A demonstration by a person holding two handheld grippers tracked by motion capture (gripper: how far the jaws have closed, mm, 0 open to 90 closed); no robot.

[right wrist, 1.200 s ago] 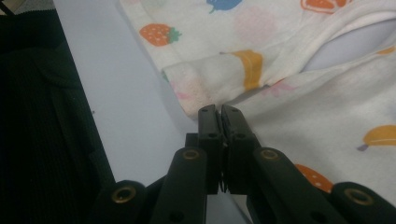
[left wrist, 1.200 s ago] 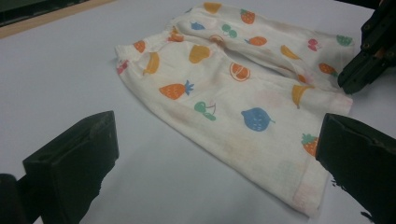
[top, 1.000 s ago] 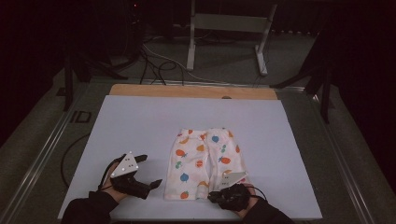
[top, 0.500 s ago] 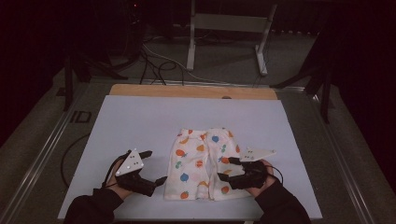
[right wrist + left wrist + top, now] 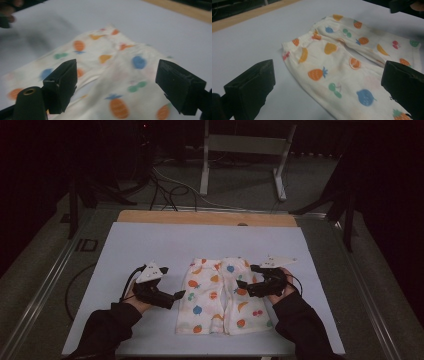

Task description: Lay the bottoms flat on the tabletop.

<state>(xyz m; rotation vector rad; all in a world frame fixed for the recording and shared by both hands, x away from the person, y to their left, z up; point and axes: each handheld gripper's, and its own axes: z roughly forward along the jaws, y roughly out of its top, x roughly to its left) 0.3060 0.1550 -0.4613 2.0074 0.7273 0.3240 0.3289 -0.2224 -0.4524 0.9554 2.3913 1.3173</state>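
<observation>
A small pair of white pants [image 5: 215, 295] with a fruit print lies flat on the pale sheet, waistband at the far end. My left gripper [image 5: 175, 281] hovers just left of the pants, jaws wide apart and empty; in the left gripper view the pants [image 5: 337, 62] lie beyond and below the left gripper [image 5: 329, 82]. My right gripper [image 5: 246, 276] is over the right leg's outer edge. Its jaws have just been opening and press on nothing. The right gripper view shows the cloth [image 5: 107, 65] lying under the right gripper [image 5: 116, 77].
The pale sheet [image 5: 150, 245] covers most of the table, with a wooden strip [image 5: 200, 217] at its far edge. Beyond the table a metal stand [image 5: 240, 165] and cables [image 5: 165, 185] sit on the dark floor. A metal rail [image 5: 45, 285] runs along the left side.
My right gripper has moved from the pants' near hem away from me along the right leg, and its jaws have come apart. My left gripper has shifted forward, towards the pants.
</observation>
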